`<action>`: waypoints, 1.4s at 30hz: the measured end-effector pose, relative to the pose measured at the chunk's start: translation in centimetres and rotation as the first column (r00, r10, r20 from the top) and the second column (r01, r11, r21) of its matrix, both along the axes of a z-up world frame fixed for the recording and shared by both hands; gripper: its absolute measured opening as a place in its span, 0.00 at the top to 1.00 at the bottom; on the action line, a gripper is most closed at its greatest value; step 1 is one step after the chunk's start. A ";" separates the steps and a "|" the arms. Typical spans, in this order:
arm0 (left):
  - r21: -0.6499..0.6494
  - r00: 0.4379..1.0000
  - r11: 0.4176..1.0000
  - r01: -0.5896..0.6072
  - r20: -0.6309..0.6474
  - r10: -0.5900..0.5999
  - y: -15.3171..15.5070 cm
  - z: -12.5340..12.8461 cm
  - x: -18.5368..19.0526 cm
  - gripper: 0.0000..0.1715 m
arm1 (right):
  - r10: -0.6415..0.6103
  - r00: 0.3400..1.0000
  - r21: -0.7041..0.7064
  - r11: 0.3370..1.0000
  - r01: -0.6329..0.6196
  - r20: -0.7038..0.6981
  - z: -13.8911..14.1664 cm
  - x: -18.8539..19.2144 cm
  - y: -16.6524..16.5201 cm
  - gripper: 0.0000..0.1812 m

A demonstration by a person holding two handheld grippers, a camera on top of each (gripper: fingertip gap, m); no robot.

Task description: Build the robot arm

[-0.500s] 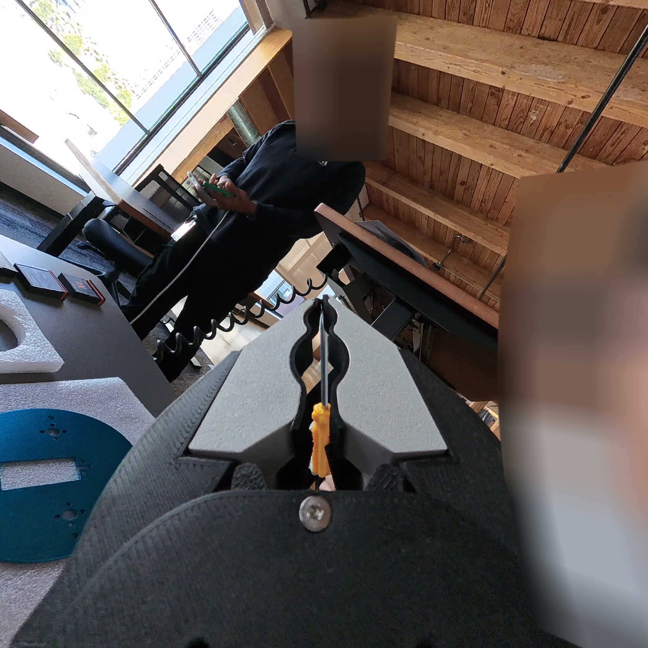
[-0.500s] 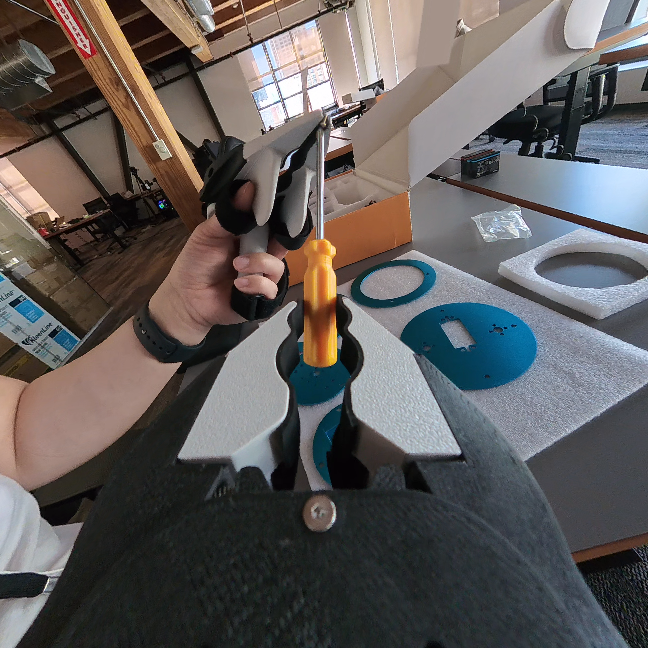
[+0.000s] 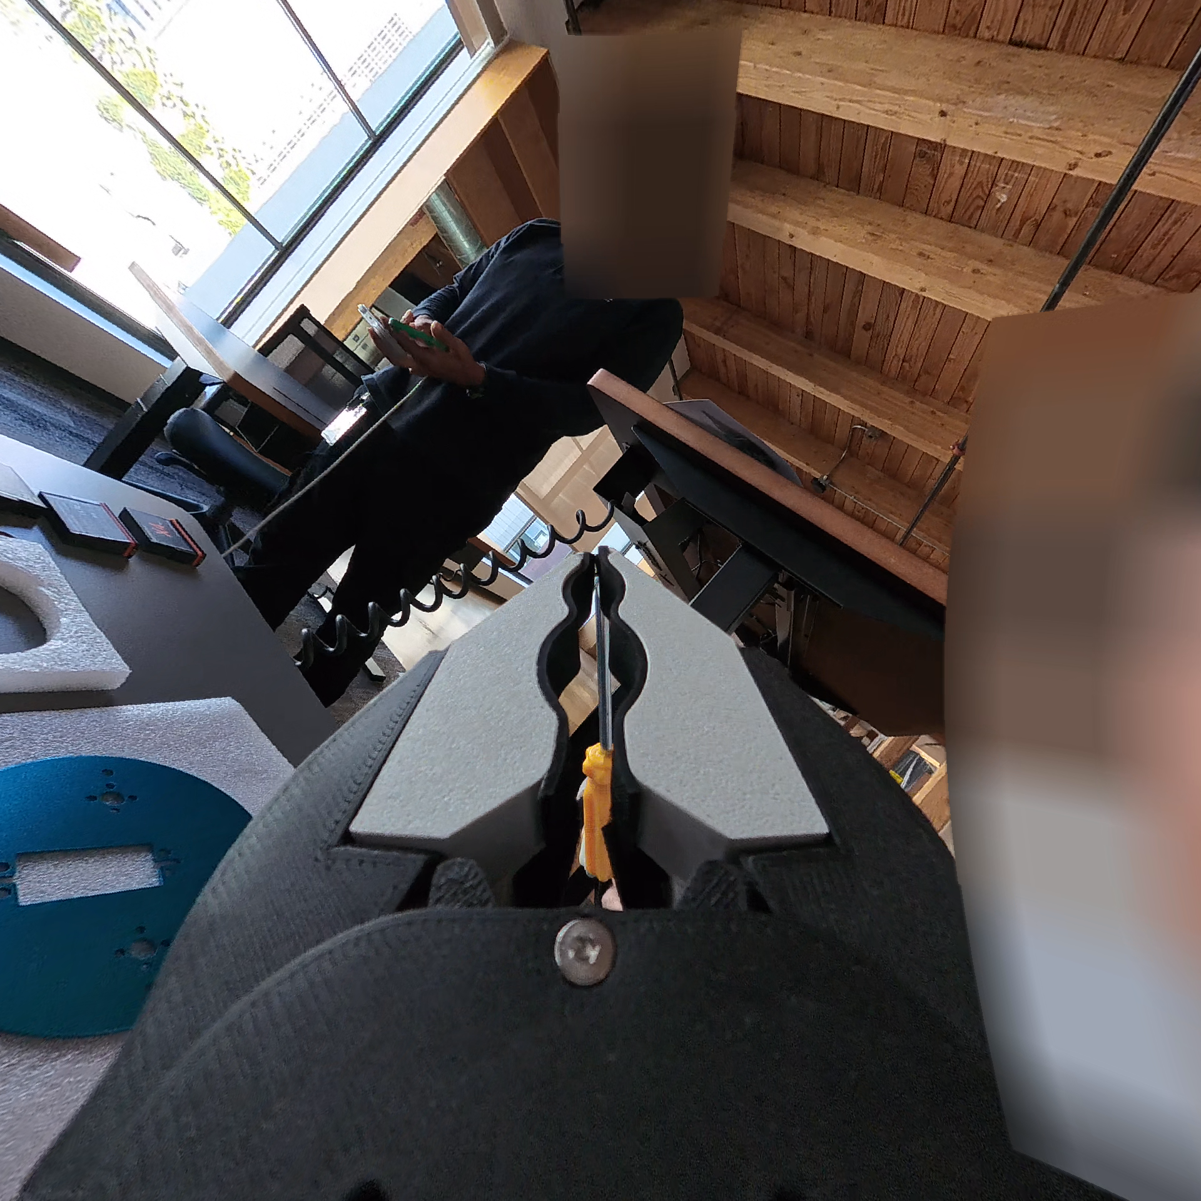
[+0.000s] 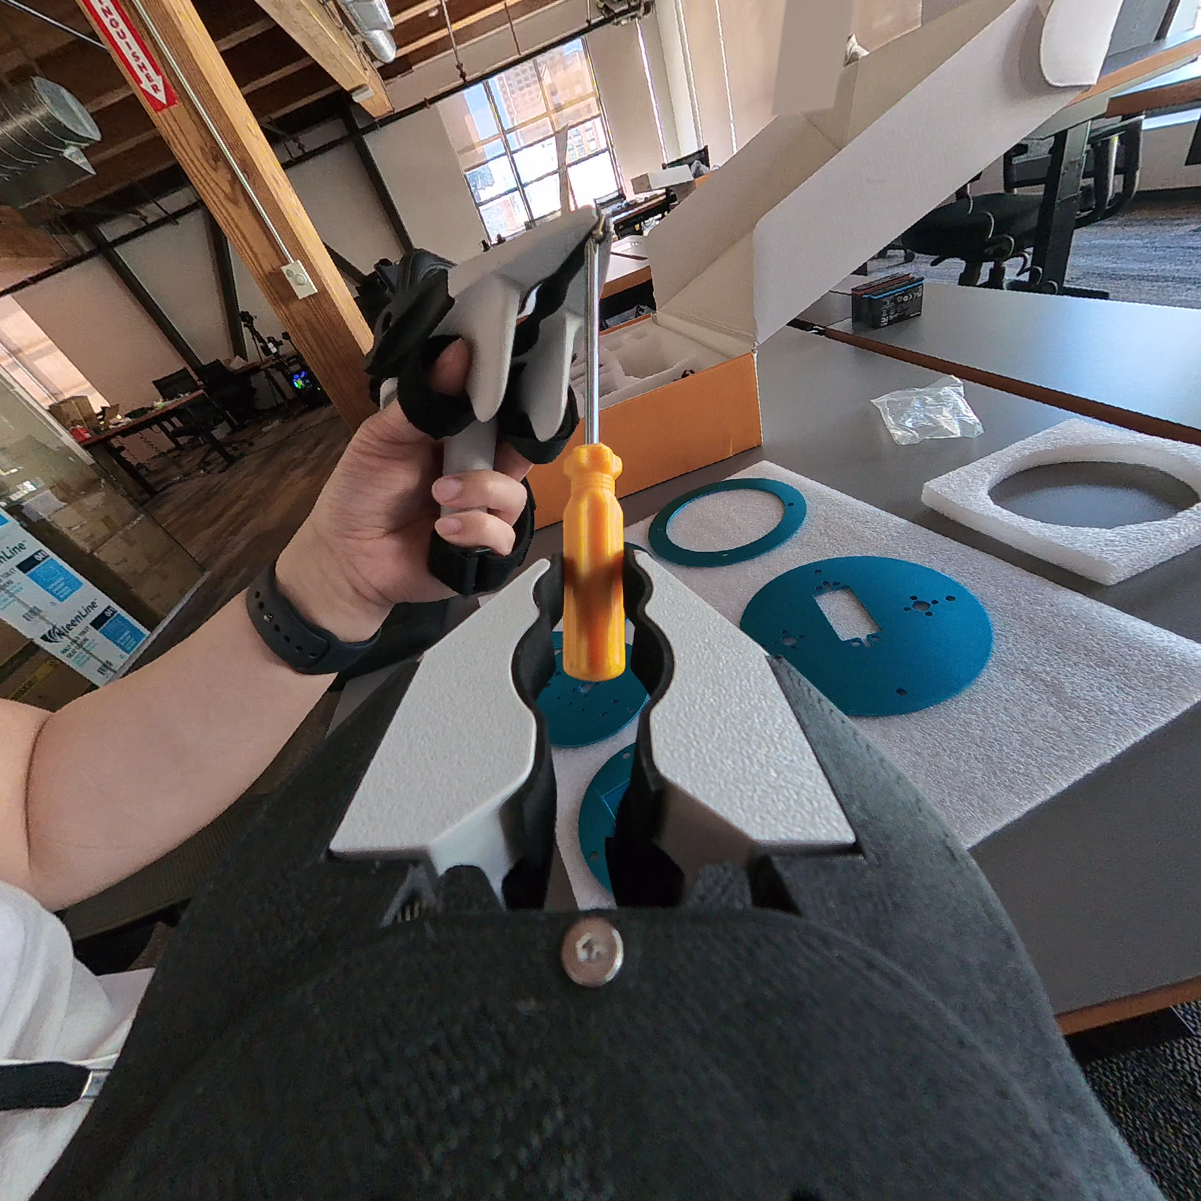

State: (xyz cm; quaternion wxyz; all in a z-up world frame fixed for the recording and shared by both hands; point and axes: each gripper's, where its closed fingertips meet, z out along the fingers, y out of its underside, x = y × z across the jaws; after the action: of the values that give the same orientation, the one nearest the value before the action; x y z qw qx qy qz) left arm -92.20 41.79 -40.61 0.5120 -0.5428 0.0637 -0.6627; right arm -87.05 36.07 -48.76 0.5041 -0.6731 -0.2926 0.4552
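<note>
Two grippers share orange screwdriver (image 4: 593, 572): left gripper (image 3: 601, 559) fingers pinch shaft tip, right gripper (image 4: 593, 565) fingers clamp handle.

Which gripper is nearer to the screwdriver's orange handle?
Right. The right gripper has its fingers either side of the orange handle; the left gripper pinches the shaft tip, at the other end.

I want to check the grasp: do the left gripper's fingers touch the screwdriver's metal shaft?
Touching. The right wrist view shows the left gripper with its fingers closed on the shaft tip of the screwdriver; the left wrist view shows the shaft pinched between them.
</note>
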 end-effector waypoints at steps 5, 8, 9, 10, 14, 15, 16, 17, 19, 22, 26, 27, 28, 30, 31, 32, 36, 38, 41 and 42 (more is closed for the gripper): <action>-0.001 1.000 1.000 0.000 0.017 0.000 -0.1 0.1 -0.2 1.00 | 0.003 1.000 -0.004 1.000 -0.003 -0.007 0.1 0.0 0.0 0.91; -0.001 1.000 1.000 -0.003 0.015 0.003 -0.1 0.1 -0.2 1.00 | 0.002 1.000 -0.002 1.000 -0.002 -0.007 0.1 0.0 0.0 0.91; -0.001 1.000 1.000 -0.004 0.015 0.004 -0.1 0.1 -0.2 1.00 | 0.002 1.000 -0.002 1.000 -0.002 -0.008 0.1 0.0 0.0 0.91; 0.000 1.000 1.000 -0.003 0.015 0.003 -0.1 0.1 -0.2 1.00 | 0.004 1.000 -0.004 1.000 -0.004 -0.008 0.0 -0.1 -0.1 0.91; 0.003 1.000 1.000 0.001 0.020 -0.001 -0.2 0.2 0.0 1.00 | 0.003 1.000 -0.006 1.000 -0.003 -0.015 0.1 0.0 -0.1 0.91; 0.002 1.000 1.000 0.001 0.021 -0.001 -0.2 0.2 0.0 1.00 | 0.002 1.000 -0.007 1.000 -0.002 -0.017 0.2 0.0 0.0 0.91; 0.001 1.000 1.000 -0.002 0.022 0.002 -0.1 0.2 -0.1 1.00 | 0.002 1.000 -0.008 1.000 -0.002 -0.020 0.2 0.0 -0.1 0.91; 0.001 1.000 1.000 -0.003 0.024 0.003 -0.1 0.2 -0.1 1.00 | 0.003 1.000 -0.008 1.000 -0.003 -0.021 0.2 0.1 -0.1 0.91; 0.000 1.000 1.000 -0.005 0.027 0.005 -0.1 0.2 -0.2 1.00 | -0.001 1.000 -0.007 1.000 0.001 -0.023 0.3 0.2 0.0 0.91; -0.001 1.000 1.000 -0.002 0.021 0.002 -0.1 0.1 -0.1 1.00 | 0.002 1.000 -0.013 1.000 -0.003 -0.030 0.3 0.2 0.0 0.91; -0.007 0.999 1.000 -0.011 0.043 0.011 0.0 0.2 -0.3 1.00 | 0.012 1.000 -0.015 1.000 -0.012 -0.023 0.1 0.0 -0.2 0.91; -0.009 0.999 1.000 -0.010 0.049 0.011 0.0 0.3 -0.4 1.00 | 0.012 1.000 -0.014 1.000 -0.012 -0.018 0.1 -0.1 -0.3 0.91; -0.011 0.999 1.000 -0.012 0.050 0.012 0.1 0.2 -0.4 1.00 | 0.011 1.000 -0.013 1.000 -0.012 -0.017 0.0 -0.1 -0.3 0.91; -0.008 0.999 1.000 -0.012 0.042 0.012 0.0 0.2 -0.4 1.00 | 0.011 1.000 -0.015 1.000 -0.012 -0.027 0.2 -0.1 -0.3 0.91; -0.008 0.999 1.000 -0.012 0.043 0.012 0.0 0.2 -0.3 1.00 | 0.010 0.999 -0.016 1.000 -0.011 -0.031 0.2 0.0 -0.2 0.91; -0.008 0.999 1.000 -0.010 0.048 0.010 0.0 0.2 -0.3 1.00 | 0.010 0.999 -0.017 1.000 -0.010 -0.031 0.2 0.0 -0.2 0.91; -0.008 0.999 1.000 -0.007 0.047 0.007 0.0 0.1 -0.2 1.00 | 0.007 0.999 -0.019 1.000 -0.008 -0.033 0.1 0.0 -0.1 0.91; -0.009 0.999 1.000 -0.008 0.048 0.009 0.0 0.1 -0.2 1.00 | 0.002 0.999 -0.017 1.000 -0.003 -0.033 0.1 0.1 0.0 0.91; -0.008 0.999 1.000 -0.016 0.045 0.017 0.1 0.0 -0.3 1.00 | 0.003 0.999 -0.024 1.000 -0.004 -0.041 0.1 0.1 0.0 0.91; -0.006 0.999 1.000 -0.028 0.044 0.028 0.1 0.0 -0.3 1.00 | 0.002 0.999 -0.028 1.000 -0.004 -0.050 0.2 0.0 0.0 0.91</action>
State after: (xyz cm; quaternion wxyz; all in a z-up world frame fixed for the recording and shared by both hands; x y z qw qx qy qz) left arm -92.52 41.92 -40.63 0.5210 -0.5303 0.0430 -0.6675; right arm -87.00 36.09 -48.58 0.5009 -0.6681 -0.2744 0.4768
